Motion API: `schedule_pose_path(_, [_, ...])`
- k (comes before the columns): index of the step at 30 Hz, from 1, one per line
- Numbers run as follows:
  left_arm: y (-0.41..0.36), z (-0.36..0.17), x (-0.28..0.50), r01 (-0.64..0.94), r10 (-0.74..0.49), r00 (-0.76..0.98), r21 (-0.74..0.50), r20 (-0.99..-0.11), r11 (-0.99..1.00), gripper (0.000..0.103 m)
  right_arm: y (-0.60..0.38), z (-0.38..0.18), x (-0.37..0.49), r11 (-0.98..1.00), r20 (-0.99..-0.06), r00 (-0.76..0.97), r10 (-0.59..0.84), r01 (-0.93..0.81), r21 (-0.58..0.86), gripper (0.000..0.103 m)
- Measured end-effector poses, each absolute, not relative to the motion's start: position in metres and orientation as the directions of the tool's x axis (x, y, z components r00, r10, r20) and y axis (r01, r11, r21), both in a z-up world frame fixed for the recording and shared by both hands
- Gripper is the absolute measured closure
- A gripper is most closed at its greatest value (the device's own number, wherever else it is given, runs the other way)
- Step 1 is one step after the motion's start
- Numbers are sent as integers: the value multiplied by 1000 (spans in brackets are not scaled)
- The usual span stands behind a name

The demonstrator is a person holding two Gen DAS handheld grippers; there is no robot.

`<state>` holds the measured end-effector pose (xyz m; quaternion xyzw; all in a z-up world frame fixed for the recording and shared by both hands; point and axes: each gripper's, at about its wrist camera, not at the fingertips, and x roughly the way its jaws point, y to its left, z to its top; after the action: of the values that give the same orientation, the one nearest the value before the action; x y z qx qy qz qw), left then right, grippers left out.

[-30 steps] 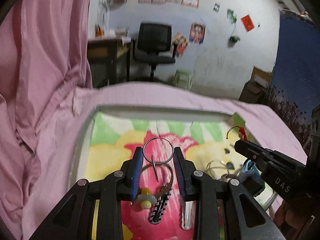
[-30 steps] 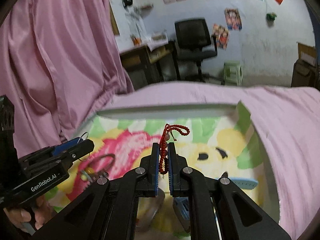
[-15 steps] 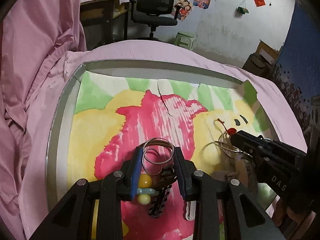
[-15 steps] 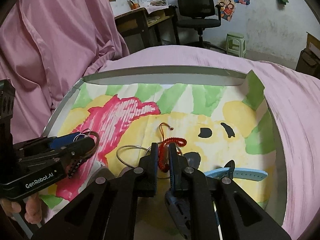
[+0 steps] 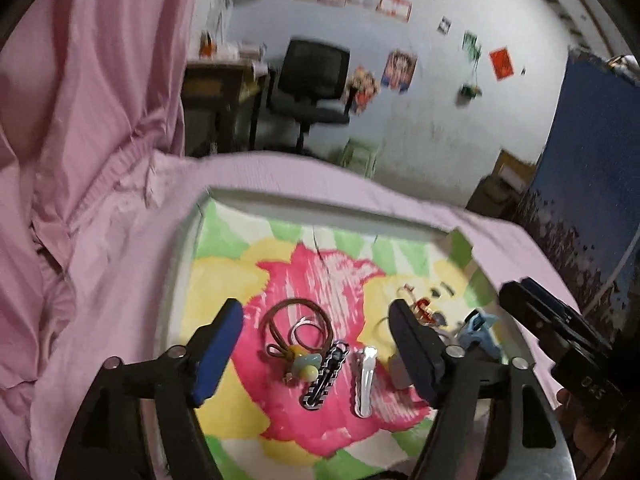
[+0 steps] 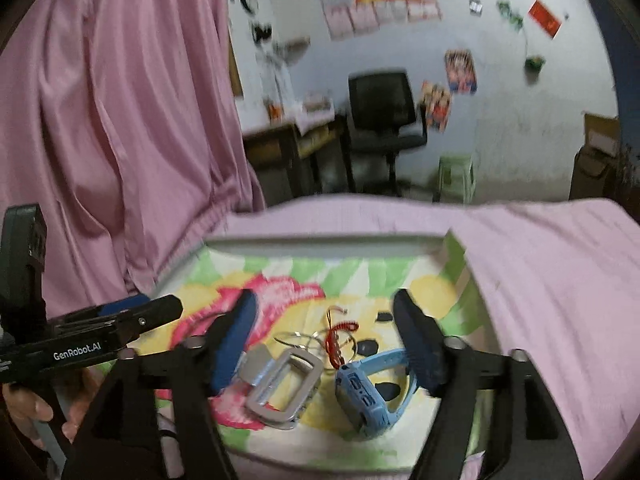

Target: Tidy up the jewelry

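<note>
On the pink-sheeted bed (image 5: 120, 280) sits a shallow grey-rimmed tray (image 5: 180, 280) lined with a bright paper print of pink, yellow and green, and all the jewelry lies inside it. Between the spread fingers of the left claw (image 5: 316, 348) rest a brown cord loop with a yellow and pale-blue bead (image 5: 298, 330), a thin clear ring (image 5: 306, 330) inside that loop, a black-and-white striped hair clip (image 5: 326, 376) and, just beside it, a white snap hair clip (image 5: 366, 380). Neither claw touches any piece. The left claw stands wide, hovering tilted down over this group, nothing in its grip.

The right claw (image 6: 326, 340) is also wide and holds nothing, angled down over the tray's other half. Below it lie a grey rectangular metal buckle (image 6: 284, 388), a light-blue plastic watch (image 6: 368, 388) on its side, a red beaded string (image 6: 338, 336) and thin silver wire hoops (image 6: 296, 338) tangled under the string. A bare hand (image 6: 28, 404) grips the left tool's handle at the lower left of the right view.

Only the left view shows the hair clips and cord loop clearly; only the right view shows the buckle. Beyond the bed stand a black office chair (image 6: 380, 116), a dark wooden desk (image 6: 288, 152) and a green plastic stool (image 6: 456, 176), with pink curtain (image 6: 120, 120) hanging on the left.
</note>
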<state>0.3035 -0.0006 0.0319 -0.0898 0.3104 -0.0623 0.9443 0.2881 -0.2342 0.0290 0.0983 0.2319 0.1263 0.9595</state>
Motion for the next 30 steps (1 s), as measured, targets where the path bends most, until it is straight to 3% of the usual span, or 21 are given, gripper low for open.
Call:
schedule_pose_path(6, [6, 52, 254, 73, -148, 891, -187, -429, 980, 8, -240, 44, 242, 944, -289, 916, 277, -203, 262, 10])
schedule_pose_path(13, [13, 58, 199, 79, -112, 946, -121, -303, 989, 0, -231, 50, 196, 954, -196, 950, 244, -198, 226, 3])
schedule_pose_path(21, [29, 46, 162, 84, -113, 944, -106, -308, 991, 0, -215, 46, 166, 949, -220, 930, 296, -260, 176, 3])
schedule_pose_path(30, [45, 21, 151, 76, -118, 913, -121, -391, 990, 0, -205, 33, 165, 938, -312, 885, 345, -314, 146, 3])
